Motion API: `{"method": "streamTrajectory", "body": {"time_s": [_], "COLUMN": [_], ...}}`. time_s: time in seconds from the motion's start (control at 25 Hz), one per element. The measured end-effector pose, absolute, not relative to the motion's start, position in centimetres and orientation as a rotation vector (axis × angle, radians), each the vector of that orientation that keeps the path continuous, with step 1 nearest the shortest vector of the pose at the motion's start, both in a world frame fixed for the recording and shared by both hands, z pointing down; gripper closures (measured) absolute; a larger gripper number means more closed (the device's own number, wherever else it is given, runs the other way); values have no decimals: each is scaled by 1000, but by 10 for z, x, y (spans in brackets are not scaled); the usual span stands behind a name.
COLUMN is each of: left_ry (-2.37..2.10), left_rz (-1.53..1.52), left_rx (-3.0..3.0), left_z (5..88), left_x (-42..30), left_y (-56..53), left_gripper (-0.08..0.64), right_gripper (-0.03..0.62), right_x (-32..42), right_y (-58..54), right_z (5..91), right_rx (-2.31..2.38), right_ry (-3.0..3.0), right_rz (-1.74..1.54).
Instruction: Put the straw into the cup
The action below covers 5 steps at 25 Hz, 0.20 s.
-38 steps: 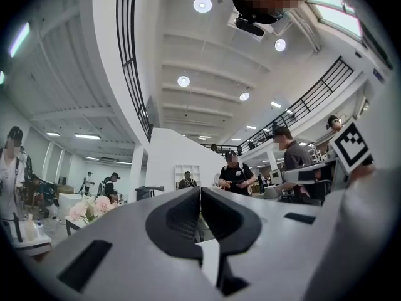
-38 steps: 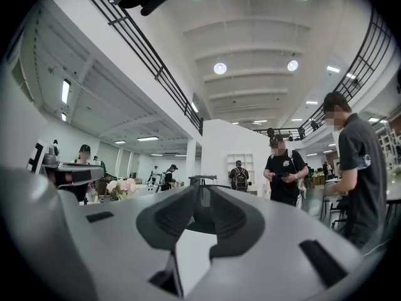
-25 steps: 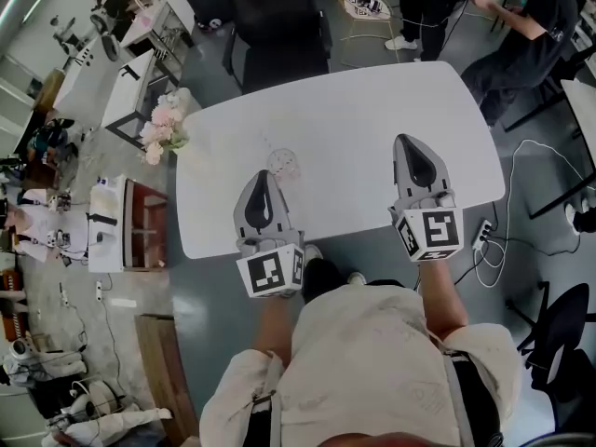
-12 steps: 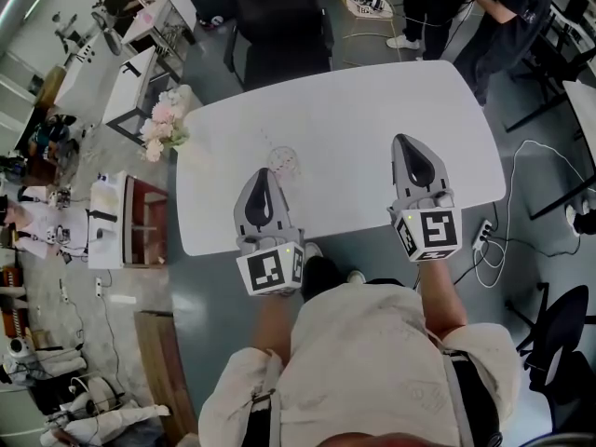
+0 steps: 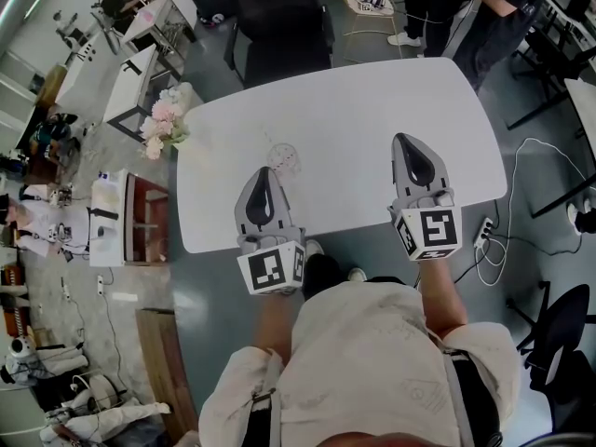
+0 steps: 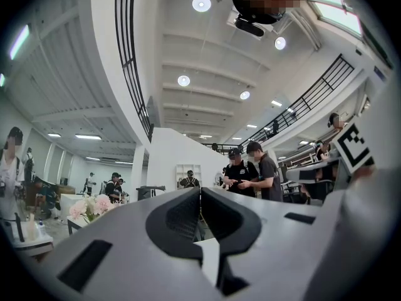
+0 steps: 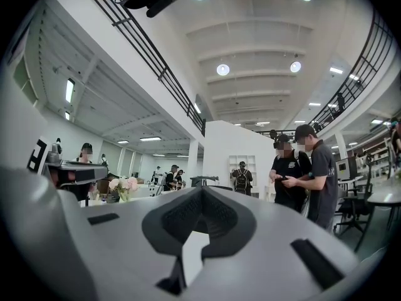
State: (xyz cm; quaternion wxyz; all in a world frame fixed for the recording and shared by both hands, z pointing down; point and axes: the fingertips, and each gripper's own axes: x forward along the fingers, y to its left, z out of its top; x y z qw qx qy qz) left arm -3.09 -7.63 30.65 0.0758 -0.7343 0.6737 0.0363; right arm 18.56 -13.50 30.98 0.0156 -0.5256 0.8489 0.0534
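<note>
In the head view a clear plastic cup [image 5: 283,160] stands on the white table [image 5: 354,110], just beyond the tip of my left gripper [image 5: 264,173]. A faint thin line by the cup's far left side may be the straw [image 5: 267,143]; it is too faint to be sure. My left gripper rests at the table's near edge, jaws shut with nothing between them. My right gripper [image 5: 405,142] lies well to the right of the cup, also shut and empty. Neither the left gripper [image 6: 200,192] view nor the right gripper [image 7: 202,190] view shows the cup or the straw.
A bunch of pink flowers [image 5: 164,124] sits off the table's left corner. A black chair [image 5: 277,26] stands at the far side. People [image 5: 484,12] stand at the far right, and cables with a power strip [image 5: 483,234] lie on the floor to the right.
Both grippers stay where they were. Only the people at the far right have shifted, and the head camera has moved slightly.
</note>
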Motion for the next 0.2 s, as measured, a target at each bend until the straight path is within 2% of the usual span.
{"method": "streamTrajectory", "body": {"time_s": [0.2], "left_ry": [2016], "left_rz": [106], "left_rx": [-2206], "left_z": [307], "left_x": [-25], "left_y": [-75], "left_gripper": [554], "right_gripper": [591], "right_x": [190], "right_y": [-133], "right_z": [311], "right_rx": [-1639], "right_ry": [2644], "right_rz": [164]}}
